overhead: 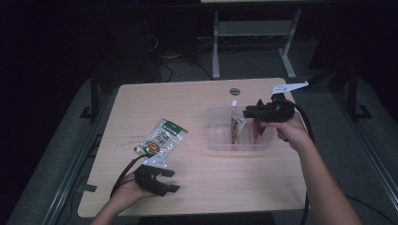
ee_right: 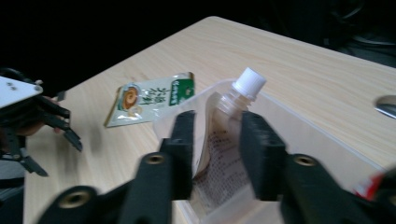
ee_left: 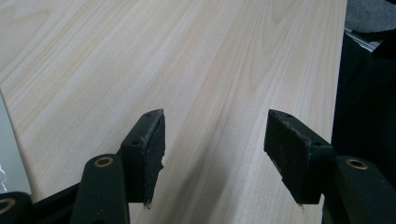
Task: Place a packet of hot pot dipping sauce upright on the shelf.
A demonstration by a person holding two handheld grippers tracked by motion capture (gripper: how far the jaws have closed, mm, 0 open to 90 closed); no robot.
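Right gripper (overhead: 251, 112) letting go of a spout pouch (ee_right: 219, 144) over the clear bin (overhead: 216, 143)

The pouch is standing upright in the bin, cap at twelve o'clock, between jaws that are parting with a gap on either side. The right hand is hovering at the bin's three o'clock edge, jaws pointing toward nine. The left gripper (overhead: 162, 180) is resting spread and empty at the table's (overhead: 197, 101) six o'clock edge, nearer the green packet (overhead: 162, 138).

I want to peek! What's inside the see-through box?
The clear box holds a spouted pouch with a white cap, between the right gripper jaws, plus something red; the rest is covered.
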